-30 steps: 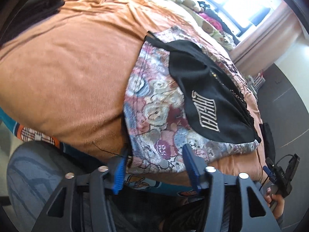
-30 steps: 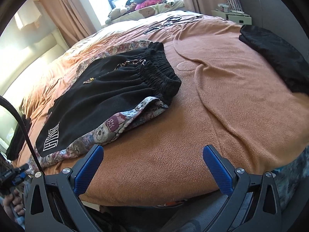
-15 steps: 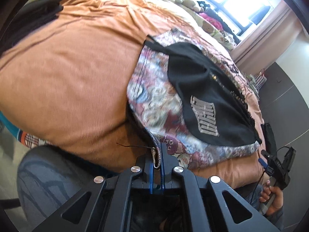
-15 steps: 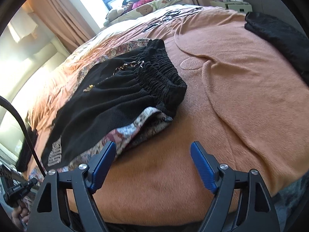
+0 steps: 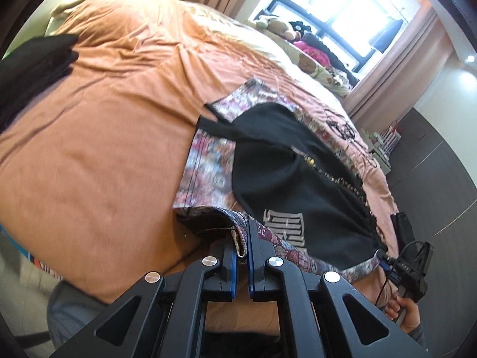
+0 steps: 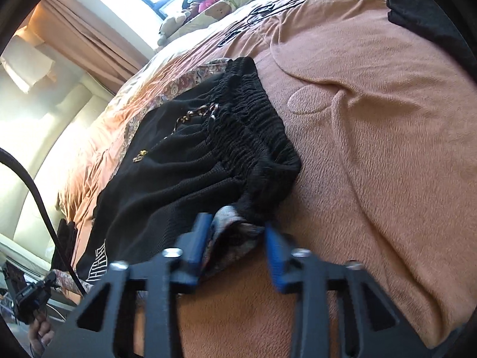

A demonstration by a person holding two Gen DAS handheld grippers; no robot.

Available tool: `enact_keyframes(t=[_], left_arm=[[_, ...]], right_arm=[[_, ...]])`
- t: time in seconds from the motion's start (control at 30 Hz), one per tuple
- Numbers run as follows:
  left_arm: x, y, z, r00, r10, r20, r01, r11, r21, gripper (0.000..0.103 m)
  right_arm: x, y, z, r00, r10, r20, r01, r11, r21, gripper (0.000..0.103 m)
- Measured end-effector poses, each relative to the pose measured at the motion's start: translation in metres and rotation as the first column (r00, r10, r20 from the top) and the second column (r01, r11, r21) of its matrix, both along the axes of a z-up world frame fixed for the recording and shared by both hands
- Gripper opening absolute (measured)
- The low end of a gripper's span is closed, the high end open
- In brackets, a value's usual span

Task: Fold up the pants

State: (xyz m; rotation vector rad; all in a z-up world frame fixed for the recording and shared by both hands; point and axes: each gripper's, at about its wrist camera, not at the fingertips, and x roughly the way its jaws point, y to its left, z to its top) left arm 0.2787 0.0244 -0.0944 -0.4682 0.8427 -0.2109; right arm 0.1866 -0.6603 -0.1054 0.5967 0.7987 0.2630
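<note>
The pants [image 5: 286, 173] are shorts, black with a patterned tapestry fabric and a white logo, lying on the orange bedspread [image 5: 98, 137]. My left gripper [image 5: 243, 235] is shut on the patterned hem corner and lifts it a little off the bed. In the right wrist view the black elastic waistband [image 6: 253, 137] lies in front. My right gripper [image 6: 235, 232] is partly closed, its blue fingers either side of the near waistband corner and patterned edge; the fabric sits between them, not pinched.
A dark garment [image 5: 32, 59] lies at the far left of the bed, and it also shows in the right wrist view [image 6: 423, 15]. Stuffed toys [image 5: 298, 44] sit by the window. The bed edge is just under both grippers.
My left gripper closed on the hem corner and has raised it. My right gripper moved forward to the waistband corner and its jaws narrowed around it.
</note>
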Motion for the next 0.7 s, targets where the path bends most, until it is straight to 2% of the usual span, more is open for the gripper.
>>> enact_keyframes(t=[0.07, 0.17, 0.43, 0.7], left_arm=[[0.008, 0.0, 0.009, 1.0, -0.001, 0.019, 0.001, 1.0, 0.0, 0.005], [0.021, 0.001, 0.021, 0.999, 0.003, 0.048, -0.003, 1.0, -0.003, 0.005], [0.063, -0.002, 0.056, 0.991, -0.01, 0.132, 0.01, 1.0, 0.001, 0.005], [0.125, -0.004, 0.085, 0.98, -0.017, 0.198, 0.016, 1.0, 0.006, 0.005]], right_arm=[[0.0, -0.002, 0.005, 1.0, 0.003, 0.027, -0.004, 1.0, 0.016, 0.017], [-0.001, -0.003, 0.018, 0.997, 0.007, 0.074, -0.007, 1.0, 0.01, 0.015], [0.015, -0.004, 0.047, 0.991, -0.004, 0.135, 0.0, 0.999, 0.033, 0.015], [0.049, -0.003, 0.063, 0.989, -0.041, 0.143, 0.032, 0.997, 0.064, 0.015]])
